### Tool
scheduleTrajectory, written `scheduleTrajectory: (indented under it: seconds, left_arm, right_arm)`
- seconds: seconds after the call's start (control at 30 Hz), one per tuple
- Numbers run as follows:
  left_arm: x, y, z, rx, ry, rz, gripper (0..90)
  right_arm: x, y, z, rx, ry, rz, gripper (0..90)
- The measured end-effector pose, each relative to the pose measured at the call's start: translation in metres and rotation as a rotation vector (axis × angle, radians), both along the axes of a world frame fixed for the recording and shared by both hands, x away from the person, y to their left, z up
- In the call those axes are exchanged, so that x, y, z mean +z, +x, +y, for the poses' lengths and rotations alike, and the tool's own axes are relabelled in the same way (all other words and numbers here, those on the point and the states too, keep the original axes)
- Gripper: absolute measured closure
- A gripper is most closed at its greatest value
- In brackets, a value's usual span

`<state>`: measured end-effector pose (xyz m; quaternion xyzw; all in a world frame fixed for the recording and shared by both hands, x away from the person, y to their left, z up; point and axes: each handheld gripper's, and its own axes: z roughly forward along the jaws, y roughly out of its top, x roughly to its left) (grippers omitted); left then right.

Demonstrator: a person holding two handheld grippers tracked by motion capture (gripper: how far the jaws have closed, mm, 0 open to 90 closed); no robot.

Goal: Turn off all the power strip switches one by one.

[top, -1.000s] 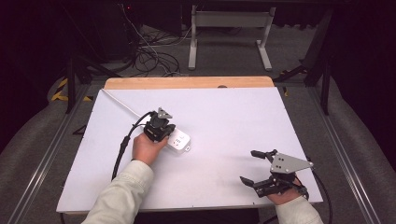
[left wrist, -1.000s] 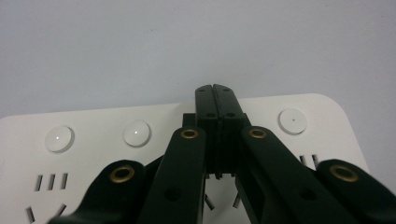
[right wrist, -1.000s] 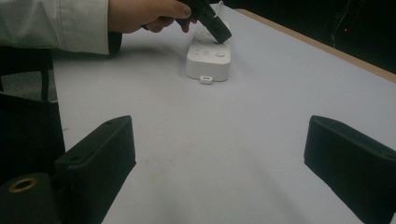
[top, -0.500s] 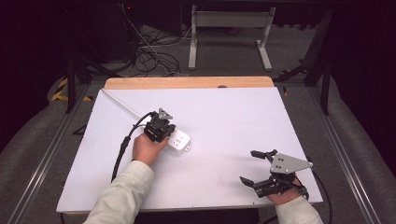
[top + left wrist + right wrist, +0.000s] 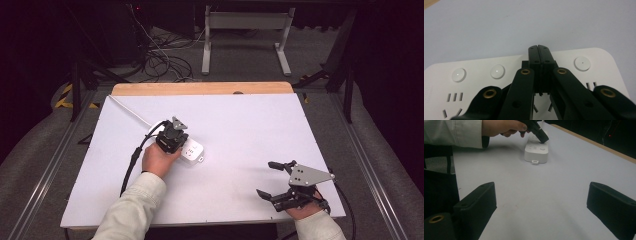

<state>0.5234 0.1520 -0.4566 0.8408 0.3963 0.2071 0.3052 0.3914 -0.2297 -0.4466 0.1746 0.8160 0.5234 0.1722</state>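
The white, flat, round-cornered plastic power strip (image 5: 192,152) lies left of centre in the high view on the white table (image 5: 240,125), its white cord running to the upper left. It looks rigid, light and smooth, likely to skid under a sideways push; its long edges seem the best place to take hold. Round white buttons (image 5: 497,71) line one edge above the socket slots. The left gripper (image 5: 539,50), jaws pressed together with nothing between them, has its tips over that button row. The right gripper (image 5: 272,179), at the lower right, stands wide open and empty.
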Motion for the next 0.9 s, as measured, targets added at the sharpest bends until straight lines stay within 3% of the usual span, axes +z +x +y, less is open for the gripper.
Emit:
scheduleTrajectory:
  seconds: [0.23,0.37,0.73,0.9]
  left_arm:
    - [-0.0002,-0.0006,-0.0005,0.003,0.003,-0.003,90.0]
    - [0.0,0.0007,0.0012,0.007,-0.019,0.012,90.0]
    - [-0.0007,-0.0009,-0.0025,0.006,0.018,-0.003,90.0]
    - [-0.0001,0.0006,0.0001,0.005,-0.002,0.006,90.0]
  right_arm:
    - [0.0,-0.0002,0.0003,0.002,0.001,0.001,9.3]
    - [0.0,-0.0002,0.0005,0.004,-0.001,0.0,9.3]
    - [-0.0001,-0.0003,0.0006,0.006,-0.001,0.001,9.3]
    - [0.0001,-0.0008,0.0007,0.005,-0.002,0.0,9.3]
